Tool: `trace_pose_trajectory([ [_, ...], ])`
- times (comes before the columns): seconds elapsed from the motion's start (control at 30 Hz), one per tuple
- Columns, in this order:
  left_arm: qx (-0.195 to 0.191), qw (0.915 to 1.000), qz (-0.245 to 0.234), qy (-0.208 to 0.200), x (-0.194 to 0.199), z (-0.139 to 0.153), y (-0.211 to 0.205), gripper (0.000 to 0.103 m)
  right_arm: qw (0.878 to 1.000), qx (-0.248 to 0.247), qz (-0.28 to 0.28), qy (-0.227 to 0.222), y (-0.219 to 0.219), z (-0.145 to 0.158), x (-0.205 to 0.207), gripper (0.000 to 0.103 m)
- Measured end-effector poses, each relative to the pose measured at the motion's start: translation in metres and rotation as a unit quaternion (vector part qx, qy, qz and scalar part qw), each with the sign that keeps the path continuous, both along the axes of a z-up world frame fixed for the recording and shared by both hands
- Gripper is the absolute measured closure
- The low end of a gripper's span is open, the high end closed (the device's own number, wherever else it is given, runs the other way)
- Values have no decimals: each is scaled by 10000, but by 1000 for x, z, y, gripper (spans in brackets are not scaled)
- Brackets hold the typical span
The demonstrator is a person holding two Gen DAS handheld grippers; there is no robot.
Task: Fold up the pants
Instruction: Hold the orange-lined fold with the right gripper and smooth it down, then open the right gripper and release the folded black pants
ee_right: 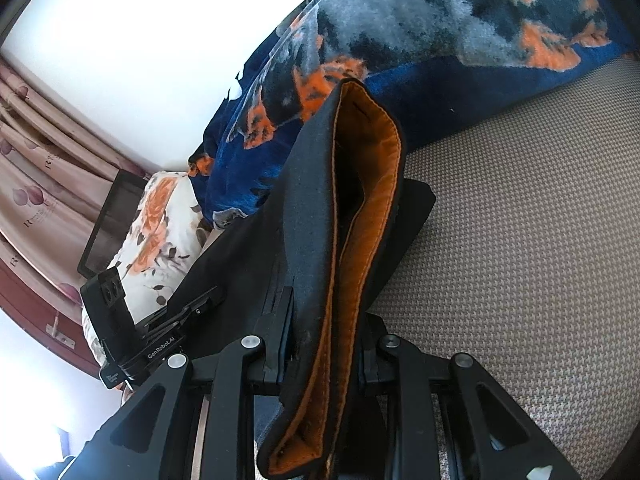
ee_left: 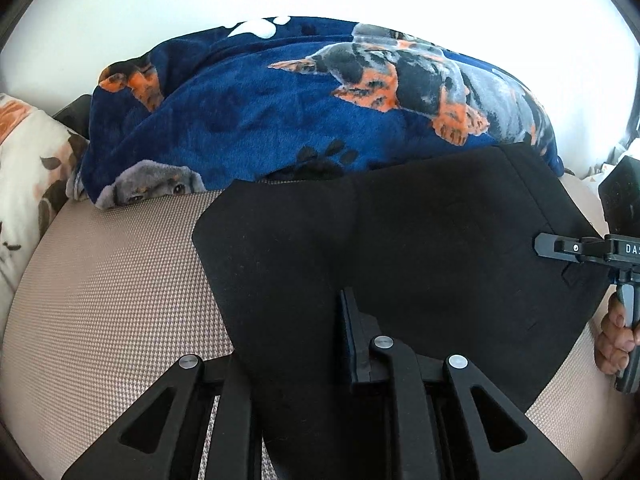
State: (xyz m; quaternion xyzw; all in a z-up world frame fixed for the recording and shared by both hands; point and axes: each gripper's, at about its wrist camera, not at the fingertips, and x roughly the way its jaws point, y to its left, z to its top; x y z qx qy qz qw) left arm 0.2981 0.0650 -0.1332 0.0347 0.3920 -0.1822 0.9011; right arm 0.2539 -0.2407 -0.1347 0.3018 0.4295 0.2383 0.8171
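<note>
Black pants (ee_left: 400, 240) lie spread on a beige woven surface (ee_left: 120, 280). My left gripper (ee_left: 324, 320) is at their near edge, shut on the cloth; the fabric drapes over its left finger and hides it. At the right edge of the left wrist view, my right gripper (ee_left: 540, 246) reaches in over the pants, with a person's hand (ee_left: 616, 340) on its handle. In the right wrist view, my right gripper (ee_right: 326, 320) is shut on the pants' waistband (ee_right: 312, 200), which stands up and shows its orange lining (ee_right: 372, 200). My left gripper (ee_right: 218, 296) sits at the left on the same cloth.
A blue fleece blanket (ee_left: 260, 120) printed with dogs is heaped just behind the pants. A floral pillow (ee_left: 28, 160) lies at the left. A dark screen (ee_right: 108, 224) leans behind that pillow, in front of a pink curtain (ee_right: 32, 160).
</note>
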Motion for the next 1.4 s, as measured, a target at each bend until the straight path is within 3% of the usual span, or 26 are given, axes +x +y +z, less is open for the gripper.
trace_pose_trajectory([
  [0.27, 8, 10000, 61, 7, 0, -2, 2, 79, 10000, -16, -29, 91, -2, -3, 1, 80],
  [0.4, 60, 9998, 186, -17, 0, -1, 5, 66, 9998, -117, -55, 137, 1, -4, 3, 79],
  [0.5, 48, 9997, 242, -14, -2, -1, 9, 62, 9996, -173, -104, 192, 1, -6, 4, 79],
  [0.9, 247, 9979, 592, -78, -6, -3, 14, 40, 9953, -922, -275, 108, 15, 0, 2, 73],
  [1.4, 469, 9950, 851, -242, -10, -3, 13, 32, 9814, -1835, -551, -95, 30, 8, -7, 62],
])
